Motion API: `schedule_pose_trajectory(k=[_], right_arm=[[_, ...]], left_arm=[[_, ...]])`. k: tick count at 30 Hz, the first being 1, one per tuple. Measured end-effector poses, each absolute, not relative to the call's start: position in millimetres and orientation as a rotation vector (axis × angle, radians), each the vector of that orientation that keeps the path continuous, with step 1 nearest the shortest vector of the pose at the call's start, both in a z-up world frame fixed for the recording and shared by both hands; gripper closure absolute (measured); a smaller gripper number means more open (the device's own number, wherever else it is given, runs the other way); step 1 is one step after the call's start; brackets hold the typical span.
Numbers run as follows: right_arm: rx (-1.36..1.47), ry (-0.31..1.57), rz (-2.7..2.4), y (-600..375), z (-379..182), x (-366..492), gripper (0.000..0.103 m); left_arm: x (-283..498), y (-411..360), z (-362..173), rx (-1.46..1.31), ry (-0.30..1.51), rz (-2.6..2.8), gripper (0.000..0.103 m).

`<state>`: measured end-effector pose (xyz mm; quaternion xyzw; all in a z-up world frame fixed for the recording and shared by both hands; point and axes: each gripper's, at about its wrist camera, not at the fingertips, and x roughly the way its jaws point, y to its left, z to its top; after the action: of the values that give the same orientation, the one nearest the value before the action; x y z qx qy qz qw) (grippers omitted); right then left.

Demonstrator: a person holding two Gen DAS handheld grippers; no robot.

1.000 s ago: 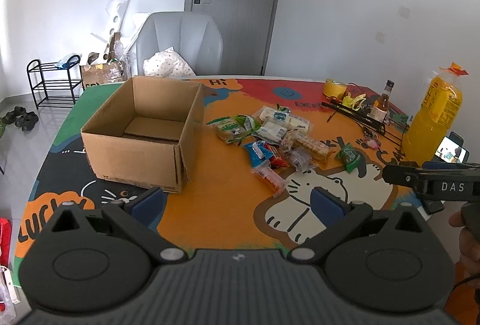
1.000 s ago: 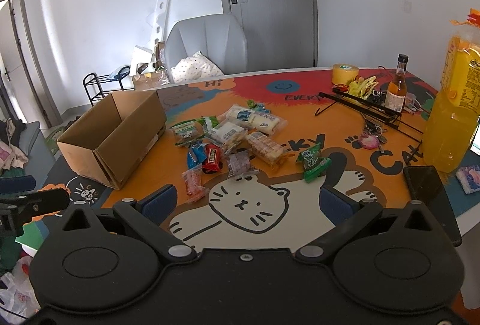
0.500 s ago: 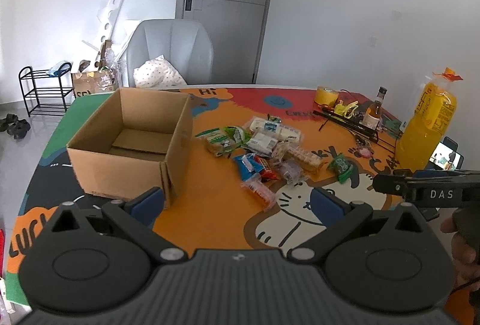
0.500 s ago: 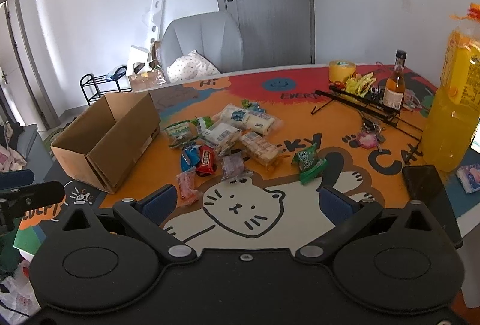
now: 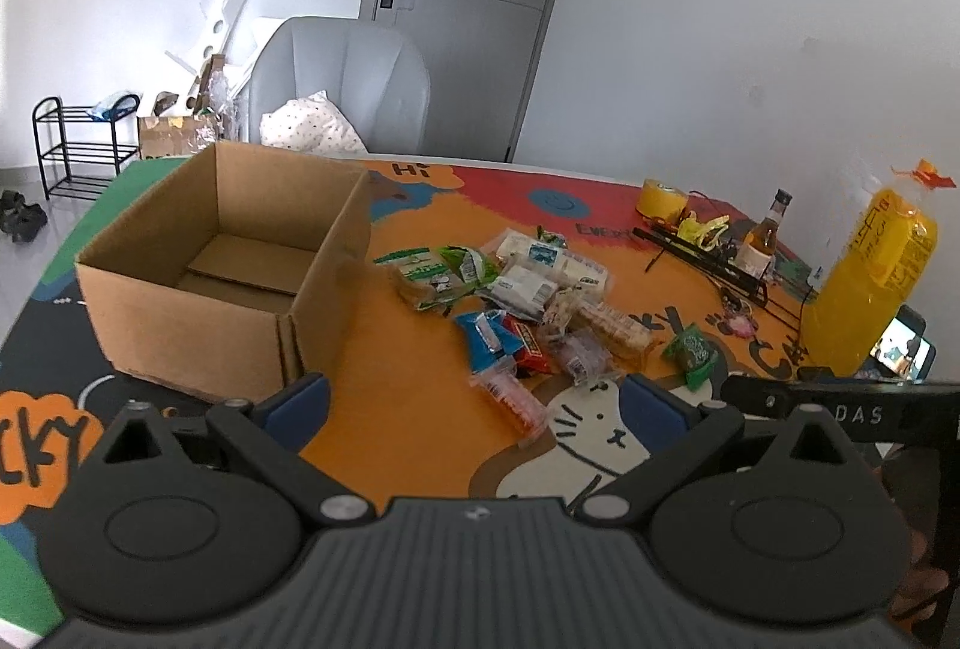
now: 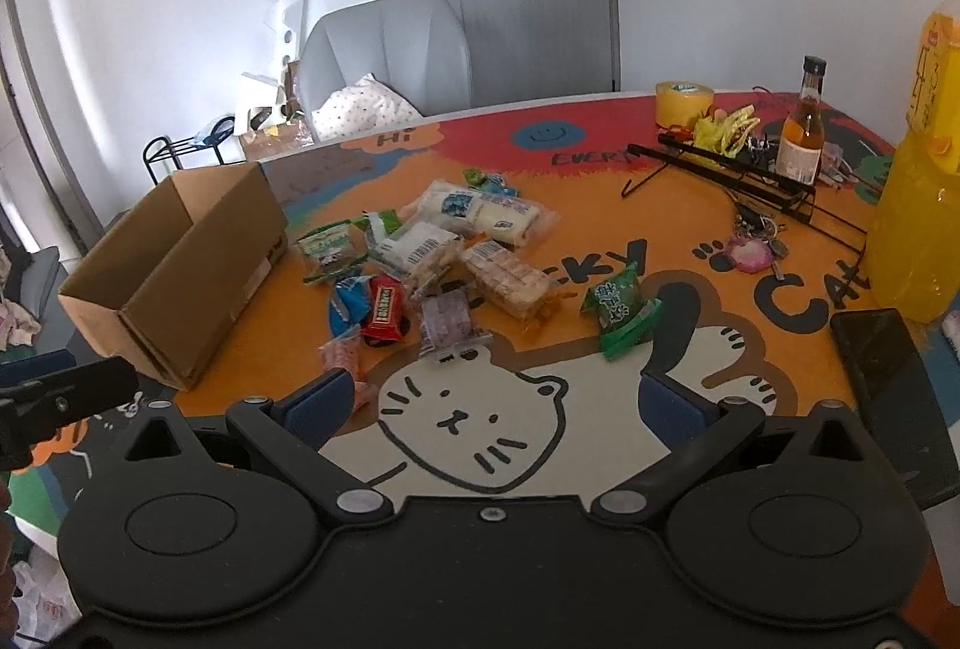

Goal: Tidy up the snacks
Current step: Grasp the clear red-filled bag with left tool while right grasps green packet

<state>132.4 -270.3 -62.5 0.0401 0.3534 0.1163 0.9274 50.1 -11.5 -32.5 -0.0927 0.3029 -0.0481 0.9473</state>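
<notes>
a plain brown cardboard box (image 5: pixel 222 265) stands open-topped on the printed cartoon table mat (image 6: pixel 468 421), its corrugated walls square and upright. just beside its right wall lies a loose heap of crinkly plastic snack packets (image 5: pixel 522 301), with a green packet (image 6: pixel 621 310) a little apart to the right. a tall orange drink bottle (image 5: pixel 870 277) and a dark phone (image 6: pixel 882 361) sit near the table's right edge. bare mat lies between heap and grippers. the left gripper (image 5: pixel 474 397) and right gripper (image 6: pixel 492 403) both hover above the near edge, blue-padded fingers spread wide, holding nothing.
</notes>
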Motion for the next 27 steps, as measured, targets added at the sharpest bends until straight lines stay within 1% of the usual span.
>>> schedule_pose_trajectory(k=[6,15,16,19,22,24,27], right_arm=[[0.100,0.740,0.220,-278.3,-78.6,150.6,0.000],[0.143,0.725,0.183,-298.6,-96.1,176.5,0.000],[0.152,0.718,0.179,-301.5,-97.8,178.7,0.000],[0.168,0.706,0.161,-308.8,-102.7,185.8,0.004],[0.179,0.702,0.151,-316.9,-109.0,194.4,0.010],[0.191,0.706,0.145,-323.0,-114.5,200.1,0.017],[0.210,0.716,0.142,-329.4,-124.4,206.5,0.026]], left_arm=[[69.2,-16.1,-49.9,-0.218,0.629,-0.116,0.003],[100.0,-30.8,-73.4,-0.210,0.672,-0.157,0.013],[103.4,-32.2,-75.4,-0.209,0.678,-0.159,0.016],[114.6,-36.3,-82.8,-0.222,0.706,-0.168,0.023],[126.1,-41.1,-91.4,-0.228,0.729,-0.167,0.031],[133.6,-43.6,-97.0,-0.238,0.745,-0.161,0.034],[144.0,-47.1,-104.6,-0.244,0.767,-0.156,0.041]])
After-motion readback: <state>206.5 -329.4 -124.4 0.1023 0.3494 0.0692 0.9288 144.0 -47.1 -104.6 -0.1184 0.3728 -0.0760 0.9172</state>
